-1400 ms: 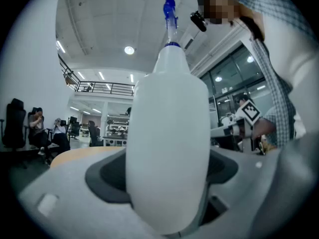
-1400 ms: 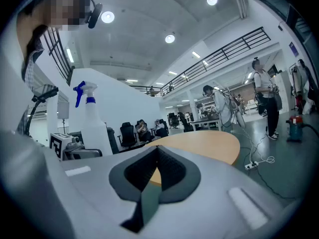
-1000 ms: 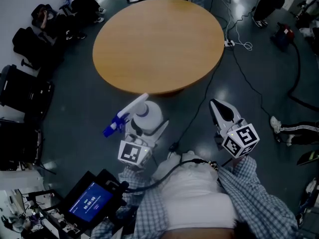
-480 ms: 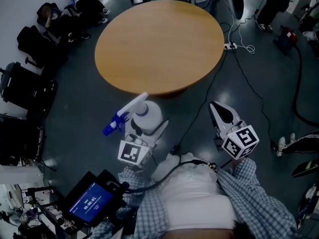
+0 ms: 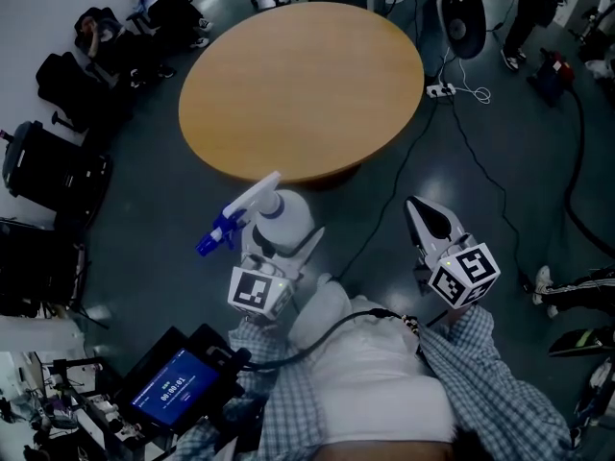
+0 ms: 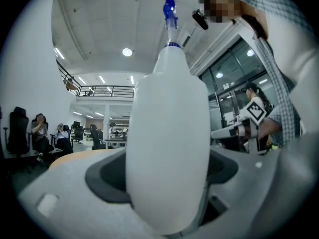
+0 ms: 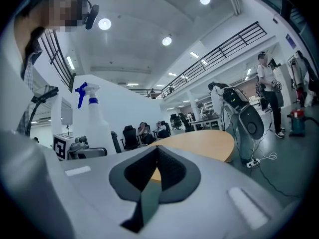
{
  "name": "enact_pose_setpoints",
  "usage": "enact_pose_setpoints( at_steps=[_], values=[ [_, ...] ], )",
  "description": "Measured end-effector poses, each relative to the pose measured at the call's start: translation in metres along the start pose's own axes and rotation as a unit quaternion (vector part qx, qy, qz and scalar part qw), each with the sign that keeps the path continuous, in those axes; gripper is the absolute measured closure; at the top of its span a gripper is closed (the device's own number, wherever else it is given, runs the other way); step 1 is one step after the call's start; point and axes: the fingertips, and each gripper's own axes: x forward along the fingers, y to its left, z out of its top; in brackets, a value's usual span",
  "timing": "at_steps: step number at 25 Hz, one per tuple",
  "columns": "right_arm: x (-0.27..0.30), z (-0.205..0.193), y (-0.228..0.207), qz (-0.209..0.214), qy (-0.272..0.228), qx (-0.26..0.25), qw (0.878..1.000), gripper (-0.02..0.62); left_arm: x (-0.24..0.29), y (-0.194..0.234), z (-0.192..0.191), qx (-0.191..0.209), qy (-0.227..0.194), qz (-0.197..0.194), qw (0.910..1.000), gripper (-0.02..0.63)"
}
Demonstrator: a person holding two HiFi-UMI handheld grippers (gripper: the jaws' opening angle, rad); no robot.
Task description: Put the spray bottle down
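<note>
Over the dark floor (image 5: 163, 209), the left gripper (image 5: 282, 246) clamps the smooth white spray bottle (image 5: 281, 215) (blue trigger head pointing left), aloft and barely moved since half a second ago. The right gripper (image 5: 415, 207) beside it is closed on nothing. The round wooden desk (image 5: 298, 84) lies beyond.

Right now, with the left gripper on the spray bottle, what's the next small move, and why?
Probably carry it forward over the round table before lowering. The left gripper is shut on the spray bottle, which stands upright, but the head view shows it short of the table's near edge, not above the top.
</note>
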Motion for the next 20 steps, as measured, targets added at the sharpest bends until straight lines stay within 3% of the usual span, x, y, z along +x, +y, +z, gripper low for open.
enact_pose_setpoints(
  at_steps=[6,12,20],
  values=[
    [0.010,-0.010,-0.019,-0.003,-0.005,0.009,1.000,0.593,0.024,0.006,-0.003,0.006,-0.006,-0.001,1.0000,0.186],
    [0.066,0.006,-0.036,-0.004,0.006,-0.005,1.000,0.593,0.066,0.055,-0.009,0.000,-0.005,-0.008,1.0000,0.186],
    [0.109,0.019,-0.065,-0.003,0.007,-0.020,1.000,0.593,0.121,0.083,-0.028,-0.004,-0.004,-0.026,0.9996,0.186]
  ],
)
